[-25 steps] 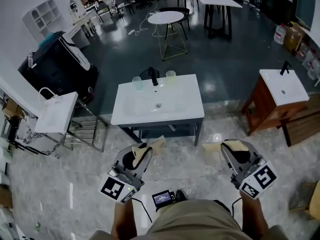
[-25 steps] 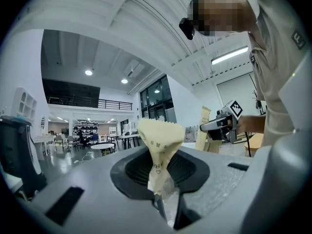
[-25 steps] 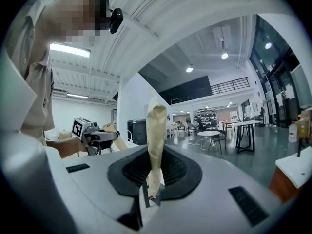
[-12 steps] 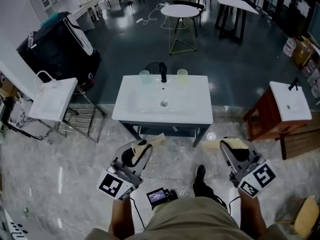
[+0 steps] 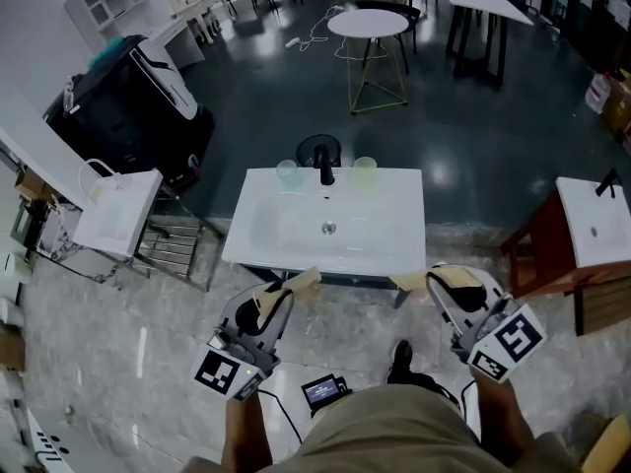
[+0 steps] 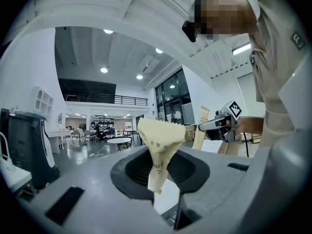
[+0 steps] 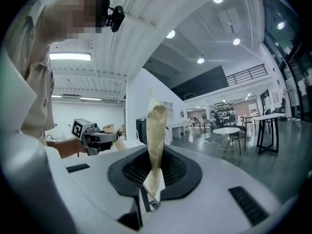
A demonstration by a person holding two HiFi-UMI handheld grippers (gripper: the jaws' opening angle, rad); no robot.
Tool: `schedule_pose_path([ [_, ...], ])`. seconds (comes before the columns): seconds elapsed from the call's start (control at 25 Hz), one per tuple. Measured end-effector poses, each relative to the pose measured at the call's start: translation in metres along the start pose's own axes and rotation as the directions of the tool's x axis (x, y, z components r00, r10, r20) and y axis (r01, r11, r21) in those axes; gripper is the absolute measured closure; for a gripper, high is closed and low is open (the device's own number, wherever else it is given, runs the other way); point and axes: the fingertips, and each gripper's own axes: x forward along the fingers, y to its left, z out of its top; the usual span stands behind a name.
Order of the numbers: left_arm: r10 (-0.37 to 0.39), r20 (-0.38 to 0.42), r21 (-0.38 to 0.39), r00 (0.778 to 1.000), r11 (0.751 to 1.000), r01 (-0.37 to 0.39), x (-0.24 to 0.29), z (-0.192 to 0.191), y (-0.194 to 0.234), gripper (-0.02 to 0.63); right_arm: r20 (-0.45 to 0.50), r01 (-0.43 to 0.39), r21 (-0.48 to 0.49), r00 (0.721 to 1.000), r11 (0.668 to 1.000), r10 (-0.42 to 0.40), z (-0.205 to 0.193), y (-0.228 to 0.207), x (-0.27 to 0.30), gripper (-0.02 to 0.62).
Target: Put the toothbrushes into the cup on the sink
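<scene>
A white sink on a dark frame stands just ahead of me, with a black tap at its back edge. Two pale cups flank the tap: a clear greenish cup on its left and a yellowish cup on its right. My left gripper is shut on a cream paper-wrapped toothbrush, whose end points toward the sink's front edge. My right gripper is shut on a second wrapped toothbrush, whose end is also near that edge. Both grippers are held at waist height, short of the sink.
A second white sink on a wooden cabinet stands to the right. A white basin on a metal rack and a black machine stand to the left. A round white table is behind the sink. The floor is glossy marble.
The sink has come closer and now lies just beyond both gripper tips. Both grippers keep their hold on the wrapped toothbrushes.
</scene>
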Motion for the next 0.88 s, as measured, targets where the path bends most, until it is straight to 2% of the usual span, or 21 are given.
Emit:
schedule_pose_path([
  [0.2,0.038,-0.031,0.019,0.999,0.999,-0.037,0.066,0.009,-0.005,0.528,0.009,-0.053,0.032,0.999,0.998,0.053,-0.004,-0.073,0.012,0.56],
  [0.48,0.109,-0.087,0.029,0.99,0.994,-0.107,0.113,0.003,0.002,0.528,0.042,-0.116,0.029,0.993,0.993,0.115,-0.003,-0.149,0.053,0.56],
  [0.68,0.149,-0.098,0.011,0.984,0.989,-0.149,0.133,-0.006,0.027,0.528,0.039,-0.096,0.036,0.995,0.995,0.095,-0.011,-0.201,0.105,0.56],
  [0.88,0.128,-0.125,-0.042,0.984,0.99,-0.134,0.154,-0.05,0.066,0.528,0.005,-0.02,0.079,1.0,0.997,0.019,-0.043,-0.256,0.187,0.56],
])
